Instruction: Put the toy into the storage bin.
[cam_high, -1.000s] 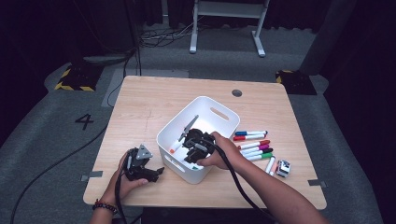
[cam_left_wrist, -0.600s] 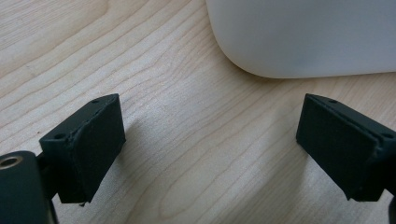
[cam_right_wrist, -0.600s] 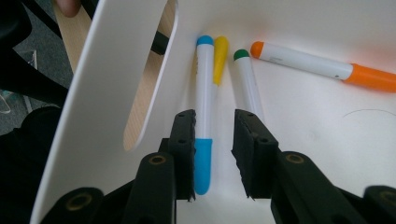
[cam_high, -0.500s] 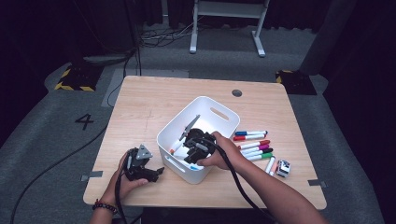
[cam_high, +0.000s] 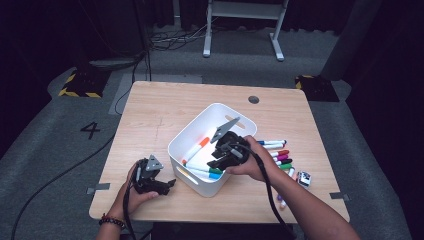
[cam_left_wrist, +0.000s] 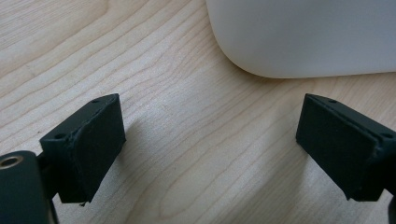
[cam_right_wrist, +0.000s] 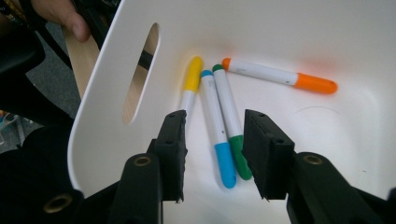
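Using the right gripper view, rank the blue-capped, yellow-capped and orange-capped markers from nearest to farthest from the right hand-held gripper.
1. Blue-capped marker: lies in the bin, between the jaws of the right hand-held gripper.
2. Yellow-capped marker: just beyond the left jaw.
3. Orange-capped marker: farthest, up right.

White bin (cam_right_wrist: 355, 28), four white markers inside with yellow (cam_right_wrist: 192, 74), blue (cam_right_wrist: 225, 163), green (cam_right_wrist: 239, 161) and orange (cam_right_wrist: 315, 83) caps, pale wood-grain table (cam_left_wrist: 187, 140), black right gripper (cam_right_wrist: 215, 144), black left gripper (cam_left_wrist: 210, 140)
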